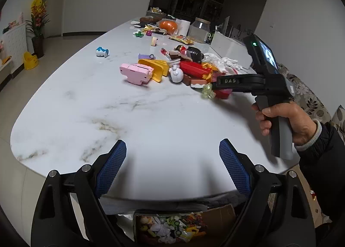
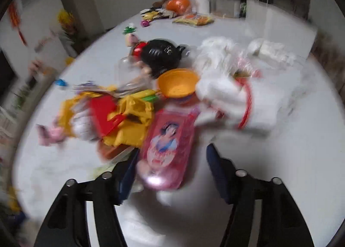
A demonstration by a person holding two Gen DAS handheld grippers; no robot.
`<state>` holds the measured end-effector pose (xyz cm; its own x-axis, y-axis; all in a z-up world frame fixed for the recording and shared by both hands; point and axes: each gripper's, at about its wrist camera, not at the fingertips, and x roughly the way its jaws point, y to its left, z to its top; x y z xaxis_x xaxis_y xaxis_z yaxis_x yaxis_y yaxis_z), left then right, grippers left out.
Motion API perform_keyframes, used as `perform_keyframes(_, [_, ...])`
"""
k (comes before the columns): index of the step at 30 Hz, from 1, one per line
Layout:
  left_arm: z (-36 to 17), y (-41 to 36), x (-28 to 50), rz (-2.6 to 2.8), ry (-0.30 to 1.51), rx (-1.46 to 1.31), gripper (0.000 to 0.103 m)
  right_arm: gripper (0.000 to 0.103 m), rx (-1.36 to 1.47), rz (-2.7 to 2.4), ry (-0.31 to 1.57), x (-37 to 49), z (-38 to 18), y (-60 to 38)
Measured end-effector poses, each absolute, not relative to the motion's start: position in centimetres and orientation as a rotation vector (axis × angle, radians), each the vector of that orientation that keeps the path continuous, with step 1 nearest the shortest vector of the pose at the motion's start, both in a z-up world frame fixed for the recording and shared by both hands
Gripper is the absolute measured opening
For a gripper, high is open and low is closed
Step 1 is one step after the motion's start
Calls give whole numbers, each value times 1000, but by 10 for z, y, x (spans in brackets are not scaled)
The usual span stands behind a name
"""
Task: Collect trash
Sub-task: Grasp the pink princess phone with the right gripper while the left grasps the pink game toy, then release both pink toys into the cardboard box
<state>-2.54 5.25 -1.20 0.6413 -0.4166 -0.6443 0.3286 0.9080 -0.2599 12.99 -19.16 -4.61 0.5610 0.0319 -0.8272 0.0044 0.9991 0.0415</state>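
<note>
- Trash pile [image 1: 194, 68] sits mid-table on the white marble table [image 1: 107, 104], toward its right side: mixed toys, wrappers, crumpled white tissue [image 1: 226, 62].
- Left gripper [image 1: 172, 167]: jaws wide apart, nothing between the blue pads [image 1: 112, 167]. Hovers over the near table edge, well apart from the pile.
- Box of collected scraps [image 1: 172, 228] visible below the table edge, under the left gripper.
- Right gripper [image 2: 170, 173]: jaws apart, not clamped on anything. Right wrist view is motion-blurred, so fine contact is hard to call.
- Pink case [image 2: 170, 145] with a cartoon print lies between the right fingers, its near end just beside the left-hand finger [image 2: 127, 178]; cannot tell if touching.
- Beyond the pink case in the right view: orange bowl [image 2: 176, 85], yellow wrapper [image 2: 131, 122], red flat piece [image 2: 103, 115], black round toy [image 2: 161, 55], white tissue at right.
- From the left wrist view, the person's right hand [image 1: 284, 122] holds the right gripper's handle, its fingers reaching into the pile's near-right end.
- Outliers left of the pile: pink toy block [image 1: 135, 72], yellow scoop [image 1: 155, 67], small blue-white figure [image 1: 101, 51].
- Far end of table: glass jar [image 1: 199, 29], orange bag [image 1: 169, 26], more wrappers.
</note>
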Motion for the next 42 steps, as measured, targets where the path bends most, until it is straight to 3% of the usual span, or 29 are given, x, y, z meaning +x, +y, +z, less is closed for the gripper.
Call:
perform_keyframes(1, [-13, 53, -23, -426, 768, -125, 86, 46, 8, 23, 961, 131, -47, -190])
perform_keyframes(4, [-13, 53, -9, -420, 773, -130, 86, 41, 0, 49, 964, 125, -43, -191])
perform_keyframes(11, [-4, 51, 45, -339, 773, -104, 86, 40, 168, 143, 953, 56, -39, -238])
perform_keyframes(20, [-31, 19, 144, -218, 917, 52, 86, 40, 241, 138, 944, -9, -35, -275])
perform_keyframes(21, [-38, 16, 155, -208, 944, 90, 84, 40, 242, 134, 944, -13, -37, -277])
perform_keyframes(24, [-35, 14, 161, -260, 912, 138, 60, 40, 253, 139, 951, -15, -42, -279])
perform_keyframes(25, [-34, 16, 160, -268, 908, 128, 53, 40, 258, 139, 945, -16, -42, -278])
perform_keyframes(42, [27, 25, -40, -412, 705, 117, 52, 40, 214, 253, 881, -65, -11, -246])
